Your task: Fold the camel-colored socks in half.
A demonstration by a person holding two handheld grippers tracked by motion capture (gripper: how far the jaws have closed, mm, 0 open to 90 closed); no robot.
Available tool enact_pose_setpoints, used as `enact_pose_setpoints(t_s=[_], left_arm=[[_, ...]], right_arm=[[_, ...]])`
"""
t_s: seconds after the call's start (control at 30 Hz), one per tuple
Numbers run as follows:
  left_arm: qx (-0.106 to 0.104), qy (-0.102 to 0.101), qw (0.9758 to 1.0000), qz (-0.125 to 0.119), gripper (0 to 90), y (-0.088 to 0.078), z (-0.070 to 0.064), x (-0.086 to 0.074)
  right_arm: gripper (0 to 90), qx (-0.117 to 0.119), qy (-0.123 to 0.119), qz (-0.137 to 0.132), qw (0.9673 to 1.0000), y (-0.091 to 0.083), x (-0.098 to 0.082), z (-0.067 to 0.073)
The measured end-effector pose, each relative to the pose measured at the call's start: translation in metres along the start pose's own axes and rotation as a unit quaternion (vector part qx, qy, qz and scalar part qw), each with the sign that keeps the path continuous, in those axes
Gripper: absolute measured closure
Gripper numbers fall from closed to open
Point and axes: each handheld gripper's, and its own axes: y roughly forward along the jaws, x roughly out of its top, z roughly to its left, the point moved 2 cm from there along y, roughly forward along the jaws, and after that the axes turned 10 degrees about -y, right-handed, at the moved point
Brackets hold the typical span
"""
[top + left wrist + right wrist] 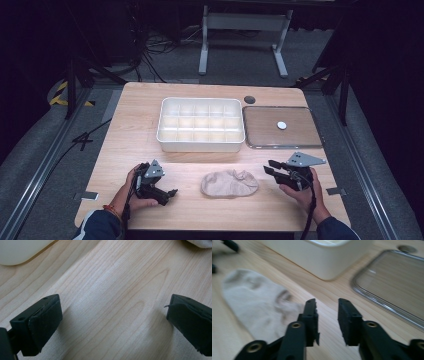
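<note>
Between the two tools lies a beige sock (229, 183), soft, rumpled, oval, flat on the wooden counter (130, 135). Left tool (167, 194) stands wide apart, empty; right tool (270, 167), narrowly apart, grips nothing. Limp knit may bunch or slip from a shallow pinch. Beyond sit a white divided plastic box (200, 125) and clear lid (283, 127).

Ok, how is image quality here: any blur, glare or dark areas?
High view: table evenly lit, surroundings nearly black, soft glare below the white divided box. Left gripper view: sharp wood grain, jaws cast soft shadows. Right gripper view: smeared throughout, sock and clear lid soft, faint glint on the lid's rim.
</note>
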Motion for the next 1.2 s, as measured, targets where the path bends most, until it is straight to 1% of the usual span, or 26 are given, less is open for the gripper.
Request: enact_pose_setpoints(t_s=[0.07, 0.1, 0.17, 0.27, 0.33, 0.43, 0.5, 0.53, 0.57, 0.6, 0.63, 0.67, 0.7, 0.73, 0.77, 0.8, 0.83, 0.87, 0.93, 0.97, 1.0, 1.03, 1.07, 1.1, 1.13, 1.2], left_arm=[[0.0, -0.001, 1.0, 0.0, 0.4, 0.0, 0.0, 0.0], [0.0, -0.001, 1.0, 0.0, 0.4, 0.0, 0.0, 0.0], [0.0, -0.001, 1.0, 0.0, 0.3, 0.0, 0.0, 0.0], [0.002, -0.003, 1.0, 0.003, 0.6, 0.0, -0.001, 0.001], [-0.003, -0.004, 1.0, 0.003, 0.6, 0.001, -0.001, 0.001], [-0.003, -0.004, 1.0, 0.002, 0.7, 0.001, 0.0, 0.001], [-0.002, -0.003, 1.0, 0.001, 2.0, -0.001, 0.0, 0.001], [0.002, 0.0, 1.0, -0.002, 4.0, -0.001, 0.0, 0.001], [0.0, -0.008, 1.0, -0.005, 5.9, -0.001, -0.001, 0.001], [0.004, -0.007, 0.9999, -0.006, 8.8, -0.002, -0.001, 0.001], [0.003, -0.014, 0.9998, -0.011, 12.9, -0.002, -0.001, 0.002], [0.003, -0.016, 0.9998, -0.01, 16.6, -0.002, -0.002, 0.003], [0.006, -0.014, 0.9998, -0.01, 17.9, -0.003, -0.001, 0.004], [0.006, -0.02, 0.9997, -0.013, 22.8, -0.003, -0.001, 0.005], [0.0, -0.031, 0.9994, -0.016, 28.8, -0.003, -0.002, 0.007], [-0.007, -0.038, 0.9991, -0.017, 30.7, -0.002, -0.004, 0.008], [-0.011, -0.042, 0.9989, -0.019, 30.4, -0.002, -0.006, 0.01], [-0.014, -0.038, 0.9989, -0.023, 31.4, -0.001, -0.009, 0.013], [-0.025, -0.041, 0.9982, -0.034, 32.8, 0.0, -0.016, 0.02], [-0.033, -0.049, 0.9974, -0.043, 33.8, 0.001, -0.02, 0.023], [-0.043, -0.051, 0.9967, -0.047, 34.5, 0.003, -0.024, 0.027], [-0.054, -0.056, 0.9955, -0.053, 34.5, 0.005, -0.028, 0.031], [-0.066, -0.055, 0.9947, -0.057, 34.8, 0.006, -0.033, 0.035], [-0.066, -0.055, 0.9947, -0.057, 36.1, 0.006, -0.033, 0.035], [-0.08, -0.058, 0.9935, -0.058, 36.1, 0.009, -0.039, 0.039], [-0.087, -0.046, 0.9938, -0.05, 37.6, 0.015, -0.049, 0.046]], right_arm=[[77.2, 0.018, -0.019, -0.003, 0.9996, 0.007, 0.009, 0.013], [79.4, 0.03, -0.025, -0.004, 0.9992, 0.01, 0.013, 0.018], [81.3, 0.044, -0.038, -0.001, 0.9983, 0.019, 0.02, 0.029], [85.0, 0.069, -0.047, -0.005, 0.9965, 0.031, 0.029, 0.044], [87.5, 0.085, -0.057, -0.001, 0.9947, 0.04, 0.034, 0.054], [88.4, 0.096, -0.079, 0.01, 0.9922, 0.054, 0.041, 0.069], [88.3, 0.1, -0.087, 0.018, 0.991, 0.065, 0.043, 0.076], [88.1, 0.103, -0.09, 0.022, 0.9903, 0.07, 0.043, 0.079], [87.9, 0.106, -0.091, 0.025, 0.9899, 0.074, 0.043, 0.082], [87.9, 0.104, -0.093, 0.031, 0.9897, 0.078, 0.042, 0.084], [87.8, 0.11, -0.096, 0.036, 0.9887, 0.081, 0.042, 0.086], [87.3, 0.113, -0.103, 0.04, 0.9875, 0.085, 0.04, 0.088], [87.3, 0.109, -0.112, 0.05, 0.9865, 0.088, 0.039, 0.091], [87.6, 0.112, -0.114, 0.057, 0.9856, 0.091, 0.037, 0.093], [87.8, 0.121, -0.113, 0.059, 0.9844, 0.094, 0.034, 0.094], [88.4, 0.122, -0.117, 0.065, 0.9836, 0.096, 0.032, 0.095], [88.5, 0.125, -0.115, 0.06, 0.9837, 0.097, 0.032, 0.095], [88.6, 0.125, -0.113, 0.062, 0.9837, 0.097, 0.032, 0.095], [88.9, 0.131, -0.111, 0.056, 0.9836, 0.097, 0.031, 0.094], [88.9, 0.133, -0.106, 0.055, 0.9839, 0.097, 0.03, 0.093], [88.9, 0.134, -0.102, 0.056, 0.9842, 0.098, 0.03, 0.093], [88.9, 0.134, -0.103, 0.056, 0.9841, 0.098, 0.03, 0.093], [88.9, 0.134, -0.103, 0.055, 0.9841, 0.098, 0.03, 0.094], [88.9, 0.134, -0.103, 0.055, 0.9841, 0.098, 0.03, 0.094], [88.9, 0.133, -0.104, 0.053, 0.9842, 0.099, 0.03, 0.095], [88.9, 0.133, -0.107, 0.053, 0.9839, 0.099, 0.031, 0.096]])
